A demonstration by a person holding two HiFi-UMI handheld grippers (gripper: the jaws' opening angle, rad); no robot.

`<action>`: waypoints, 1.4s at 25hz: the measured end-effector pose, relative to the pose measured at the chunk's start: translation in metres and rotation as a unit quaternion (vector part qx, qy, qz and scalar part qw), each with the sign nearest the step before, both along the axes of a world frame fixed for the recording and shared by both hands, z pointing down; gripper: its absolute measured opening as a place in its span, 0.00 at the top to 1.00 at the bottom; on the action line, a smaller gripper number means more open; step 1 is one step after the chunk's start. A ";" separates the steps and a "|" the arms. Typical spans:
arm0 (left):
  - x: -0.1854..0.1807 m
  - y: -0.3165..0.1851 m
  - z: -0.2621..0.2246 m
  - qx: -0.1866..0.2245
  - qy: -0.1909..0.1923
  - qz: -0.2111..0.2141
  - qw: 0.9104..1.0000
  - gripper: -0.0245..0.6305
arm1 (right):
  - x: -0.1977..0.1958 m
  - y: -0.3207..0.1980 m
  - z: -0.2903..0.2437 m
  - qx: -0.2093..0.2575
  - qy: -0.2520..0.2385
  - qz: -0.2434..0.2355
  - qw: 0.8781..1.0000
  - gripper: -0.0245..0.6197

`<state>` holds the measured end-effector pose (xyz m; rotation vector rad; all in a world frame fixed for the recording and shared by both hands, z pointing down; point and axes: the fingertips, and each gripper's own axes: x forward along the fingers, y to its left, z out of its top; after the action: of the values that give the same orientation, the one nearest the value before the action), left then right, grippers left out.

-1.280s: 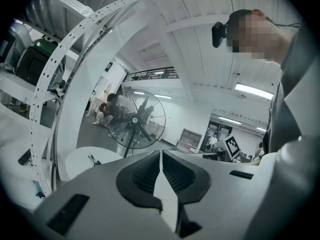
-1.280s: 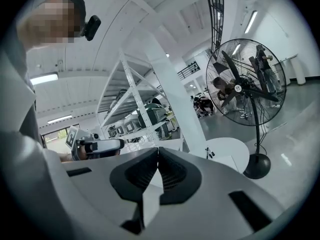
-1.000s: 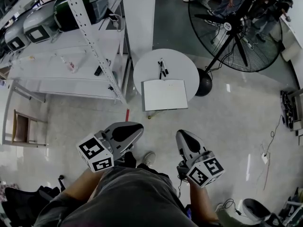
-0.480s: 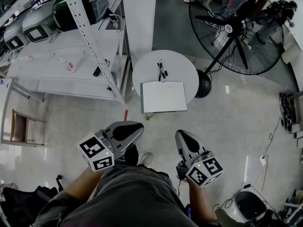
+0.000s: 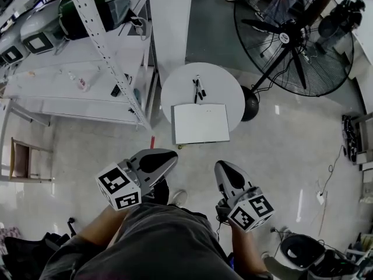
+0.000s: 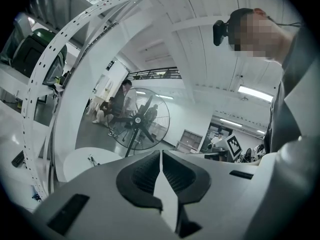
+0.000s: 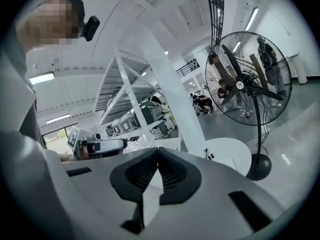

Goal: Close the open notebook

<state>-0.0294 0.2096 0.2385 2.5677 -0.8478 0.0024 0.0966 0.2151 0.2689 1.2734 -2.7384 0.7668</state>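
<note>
Zero progress: left gripper [image 5: 169, 157] and right gripper [image 5: 222, 167], fingers closed and empty, hang near; far off, notebook [image 5: 201, 123] lies open on desk [image 5: 226, 86].

Your head camera looked steeply down from well back, while both gripper cameras (each behind its own jaws) faced nearly level, all three sharing the round table [image 5: 175, 89] and the fan [image 5: 284, 38].
</note>
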 end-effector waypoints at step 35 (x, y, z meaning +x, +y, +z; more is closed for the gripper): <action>-0.091 -0.207 0.061 -0.054 0.012 0.043 0.998 0.92 | -0.090 -0.195 0.048 -0.062 0.034 0.038 0.997 0.93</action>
<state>-0.1199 0.0022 0.2998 2.4964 -0.7072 0.0423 0.0064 0.0196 0.3168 1.3574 -2.5583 0.8668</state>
